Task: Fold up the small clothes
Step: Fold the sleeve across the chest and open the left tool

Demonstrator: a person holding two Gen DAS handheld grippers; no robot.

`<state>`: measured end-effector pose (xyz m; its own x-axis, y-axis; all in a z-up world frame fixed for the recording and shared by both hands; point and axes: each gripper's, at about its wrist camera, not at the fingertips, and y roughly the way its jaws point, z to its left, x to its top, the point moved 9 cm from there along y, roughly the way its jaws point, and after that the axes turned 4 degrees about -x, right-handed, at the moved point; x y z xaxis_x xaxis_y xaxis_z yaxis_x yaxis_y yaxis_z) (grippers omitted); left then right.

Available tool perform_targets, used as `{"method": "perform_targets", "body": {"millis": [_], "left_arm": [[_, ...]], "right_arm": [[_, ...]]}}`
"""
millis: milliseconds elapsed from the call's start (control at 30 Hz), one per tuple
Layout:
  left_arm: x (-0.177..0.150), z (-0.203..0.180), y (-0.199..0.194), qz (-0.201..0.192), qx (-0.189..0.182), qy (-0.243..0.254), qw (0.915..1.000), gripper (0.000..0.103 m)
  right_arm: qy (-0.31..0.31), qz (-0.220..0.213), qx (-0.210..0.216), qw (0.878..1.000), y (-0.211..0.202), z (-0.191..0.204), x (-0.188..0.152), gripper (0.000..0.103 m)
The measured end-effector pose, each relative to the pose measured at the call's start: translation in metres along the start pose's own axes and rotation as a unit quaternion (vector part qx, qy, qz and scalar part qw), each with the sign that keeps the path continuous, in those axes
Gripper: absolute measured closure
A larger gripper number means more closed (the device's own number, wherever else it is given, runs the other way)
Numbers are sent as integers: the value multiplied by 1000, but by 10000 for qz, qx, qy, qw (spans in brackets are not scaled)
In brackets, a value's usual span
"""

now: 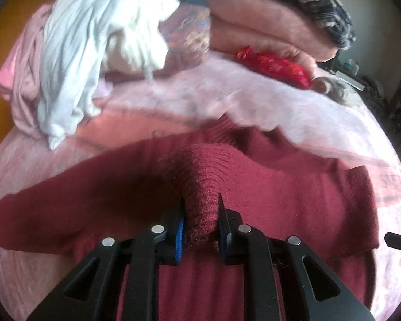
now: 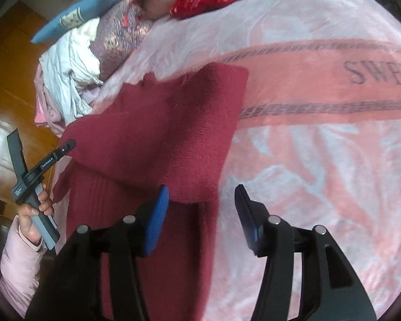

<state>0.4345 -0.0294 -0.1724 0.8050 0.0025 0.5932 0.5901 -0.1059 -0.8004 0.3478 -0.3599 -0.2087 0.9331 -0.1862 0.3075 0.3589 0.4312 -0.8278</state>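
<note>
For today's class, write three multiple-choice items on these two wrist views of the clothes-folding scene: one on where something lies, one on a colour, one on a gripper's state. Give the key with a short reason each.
1. Where does the white garment lie?
A. on the heap of clothes at the bed's left edge
B. between the right gripper's fingers
C. on the wooden floor

2. What colour is the knitted sweater spread on the pink blanket?
A. navy blue
B. dark red
C. mustard yellow

3. How does the left gripper stand?
A. wide open above the blanket
B. shut on nothing
C. shut on a ribbed fold of the sweater

Key: 1 A, it drapes over pink clothes beside the patterned pillow. 2 B, both views show dark red knit. 3 C, the knit is pinched between its pads, while the right gripper stands open.
</note>
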Motion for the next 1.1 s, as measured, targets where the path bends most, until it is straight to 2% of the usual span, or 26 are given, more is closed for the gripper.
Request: {"method": "perform_targets", "body": {"millis": [67,100,133,167,200,233,267,333,400,467,567,633,667,733,833,900,1000,1067,1100], "left_arm": [[-6,10,9,91,-30,-114,9999,82],[-10,14,15,143,-77,-163,9997,81],[-11,18,19,176,-89,-162,9997,80],[-15,20,25,239,-57,-137,9996,80],[-18,21,28,270,-50,-125,9995,79],[-21,21,30,303,-82,-135,9994,79],[-23,21,30,318,-139,-165,9993,79],[-24,23,30,326,-170,-124,9992,72],[-28,28,35,477,36,64,9988,68],[-34,42,39,592,407,113,9974,69],[-33,65,33,569,322,-258,9975,68],[-31,79,24,509,337,-438,9972,68],[-28,86,17,472,302,-528,9970,68],[-24,89,6,387,191,-666,9968,68],[-22,71,-4,371,-100,-707,9968,68],[-23,47,-4,422,-274,-519,9974,66],[-32,16,6,546,-377,-135,9977,63],[-43,10,23,774,-294,-31,9966,63],[-51,11,35,890,-207,-26,9958,63]], "right_arm": [[188,145,126,9996,13,4,1,43],[240,190,103,9995,18,4,1,42],[278,225,61,9993,23,4,1,46],[313,244,10,9992,27,4,1,51],[342,239,-79,9991,29,2,1,64],[324,240,-108,9991,29,2,0,82],[298,251,-121,9992,28,2,0,83],[194,239,-481,9984,21,-6,-2,87],[253,356,-801,9958,22,-20,-8,87],[387,446,-773,9953,29,-28,-12,86],[112,386,-947,9947,25,-23,-12,80],[-11,193,-1163,9930,11,-19,-8,70],[-78,37,-1302,9914,0,-17,-5,69],[-260,-235,-1264,9914,-15,-3,0,70],[-527,-254,-887,9943,-11,32,3,70],[-633,-134,-916,9937,5,44,2,70],[-490,173,-999,9936,34,40,-3,71],[-342,404,-1208,9913,51,26,-8,73],[-272,415,-1182,9917,56,22,-10,76]]}}
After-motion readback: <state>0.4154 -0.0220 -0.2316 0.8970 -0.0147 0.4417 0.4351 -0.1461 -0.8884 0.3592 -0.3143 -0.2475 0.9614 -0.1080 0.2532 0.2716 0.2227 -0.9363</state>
